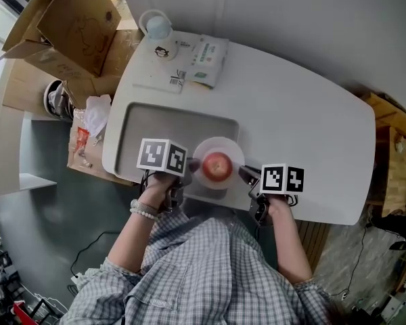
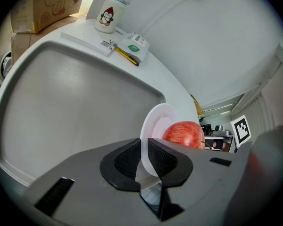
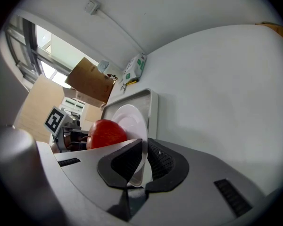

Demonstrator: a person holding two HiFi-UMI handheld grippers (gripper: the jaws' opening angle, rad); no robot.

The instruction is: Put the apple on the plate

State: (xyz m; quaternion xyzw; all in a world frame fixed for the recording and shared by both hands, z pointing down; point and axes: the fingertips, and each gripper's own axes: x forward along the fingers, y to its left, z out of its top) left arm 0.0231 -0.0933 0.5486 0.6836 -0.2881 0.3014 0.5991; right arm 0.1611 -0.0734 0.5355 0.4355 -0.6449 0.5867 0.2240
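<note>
A red apple (image 1: 217, 166) lies on a small white plate (image 1: 220, 147) at the near right corner of a grey tray (image 1: 162, 124). My left gripper (image 1: 191, 164) is shut on the plate's left rim, and my right gripper (image 1: 247, 175) is shut on its right rim. In the left gripper view the plate's edge (image 2: 153, 119) runs between the pads of the left gripper (image 2: 144, 157), with the apple (image 2: 183, 134) just beyond. In the right gripper view the plate (image 3: 129, 119) sits in the right gripper (image 3: 144, 161), the apple (image 3: 106, 133) to its left.
The white table (image 1: 311, 114) carries a penguin-print bottle (image 1: 159, 32) and a tissue pack (image 1: 206, 59) at its far left. An open cardboard box (image 1: 68, 19) and a plastic bag (image 1: 95, 114) stand off the table's left side. The tray's inside (image 2: 61, 102) holds nothing.
</note>
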